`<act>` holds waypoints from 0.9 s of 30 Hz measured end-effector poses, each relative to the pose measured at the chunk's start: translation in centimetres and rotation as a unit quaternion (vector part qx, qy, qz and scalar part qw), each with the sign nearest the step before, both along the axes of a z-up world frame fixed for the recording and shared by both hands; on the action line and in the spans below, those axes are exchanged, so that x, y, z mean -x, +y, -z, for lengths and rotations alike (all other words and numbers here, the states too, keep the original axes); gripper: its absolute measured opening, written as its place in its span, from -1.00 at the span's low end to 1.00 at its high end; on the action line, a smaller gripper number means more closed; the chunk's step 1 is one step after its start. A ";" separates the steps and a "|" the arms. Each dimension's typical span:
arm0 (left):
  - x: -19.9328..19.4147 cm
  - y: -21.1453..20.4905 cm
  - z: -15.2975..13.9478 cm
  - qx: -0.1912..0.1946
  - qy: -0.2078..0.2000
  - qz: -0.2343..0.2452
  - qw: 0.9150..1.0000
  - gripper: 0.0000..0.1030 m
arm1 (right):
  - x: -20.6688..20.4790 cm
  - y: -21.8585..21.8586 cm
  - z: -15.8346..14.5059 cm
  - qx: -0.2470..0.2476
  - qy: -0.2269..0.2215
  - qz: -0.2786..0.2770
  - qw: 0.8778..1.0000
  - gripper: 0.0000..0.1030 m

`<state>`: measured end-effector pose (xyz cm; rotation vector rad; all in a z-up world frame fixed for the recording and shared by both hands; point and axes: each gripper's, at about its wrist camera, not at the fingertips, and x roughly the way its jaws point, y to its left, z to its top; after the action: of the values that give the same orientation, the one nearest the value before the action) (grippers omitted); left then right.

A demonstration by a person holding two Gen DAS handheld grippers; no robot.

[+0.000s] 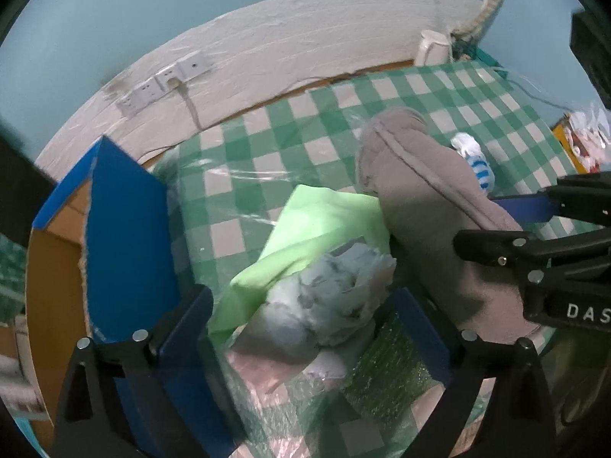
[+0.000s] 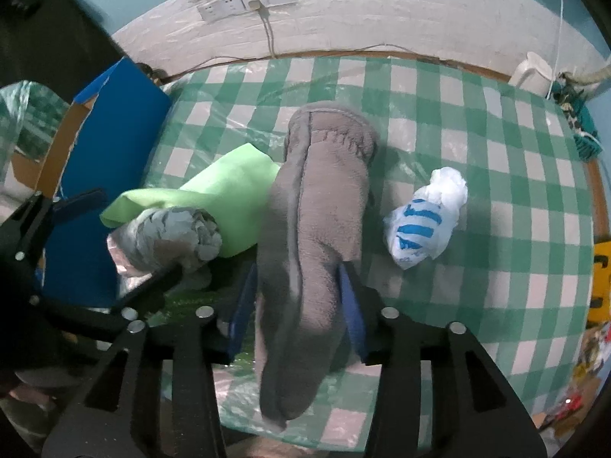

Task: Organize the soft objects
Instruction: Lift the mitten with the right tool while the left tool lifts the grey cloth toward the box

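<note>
- Left wrist view: the left gripper [image 1: 301,328] stands with its jaws wide apart over the green-checked tablecloth [image 1: 267,145]; a crumpled pale blue-grey bundle [image 1: 328,297] lies between the blue pads, and neither pad presses on it.
- A light green cloth [image 1: 301,236] lies under and behind the bundle. An open cardboard box with blue outer walls [image 1: 126,229] stands just to the left.
- The grey plush piece [image 1: 427,206] lies to the right, its long axis running from the near right towards the far middle; the right gripper reaches in across it, with white letters "DAS" on its black body.
- Right wrist view: the right gripper [image 2: 298,305] straddles the grey plush piece [image 2: 317,229], a pad at each flank, jaws partly apart; whether they press I cannot tell. The piece runs lengthwise away from the camera.
- A white bag with blue stripes [image 2: 424,221] lies to its right; wall sockets [image 2: 248,0] sit behind.
</note>
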<state>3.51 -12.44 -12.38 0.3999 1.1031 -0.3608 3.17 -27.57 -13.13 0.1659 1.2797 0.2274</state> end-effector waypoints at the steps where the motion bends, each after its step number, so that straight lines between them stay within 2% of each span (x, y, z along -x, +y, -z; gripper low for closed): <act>1: -0.1 -0.2 0.2 0.000 0.004 0.005 1.000 0.91 | 0.0 0.1 0.1 -0.003 0.002 0.001 1.000 -0.11; 4: -0.1 -0.5 0.7 0.006 0.012 0.009 1.000 0.88 | -0.2 0.3 0.2 -0.008 0.006 -0.001 1.000 -0.08; 6: -0.2 -0.4 1.2 0.014 0.022 0.012 1.000 0.66 | -0.2 0.5 0.3 -0.005 0.007 -0.003 1.000 -0.08; 7: -0.2 -0.4 1.4 0.017 0.027 0.011 0.999 0.41 | -0.2 0.6 0.4 -0.005 0.008 -0.004 1.000 -0.08; 11: -0.4 -0.1 1.8 0.022 0.040 0.002 0.999 0.17 | -0.4 0.8 0.5 -0.004 0.011 -0.005 1.000 -0.08; 19: -0.3 0.7 0.7 0.051 0.038 -0.004 0.998 0.04 | -0.4 1.6 1.3 0.017 0.018 -0.017 1.000 -0.11; 20: -0.4 0.8 0.6 0.056 0.039 -0.004 0.998 0.03 | -0.4 1.8 1.3 0.022 0.015 -0.021 0.999 -0.17; 21: -0.4 1.0 0.4 0.066 0.044 -0.006 0.997 0.03 | -0.4 1.9 1.3 0.025 0.014 -0.024 0.999 -0.38; 23: -0.6 1.4 0.1 0.083 0.053 -0.013 0.995 0.02 | -0.4 1.9 1.2 0.033 0.009 -0.028 0.999 -0.48; 27: -0.7 2.2 -1.1 0.092 0.038 -0.029 0.995 -0.01 | -0.3 1.8 0.5 0.038 -0.005 -0.030 0.999 -0.65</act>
<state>4.21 -10.25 -11.32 0.1911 1.1428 -0.4257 3.43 -25.75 -13.60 0.0614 1.2816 0.2308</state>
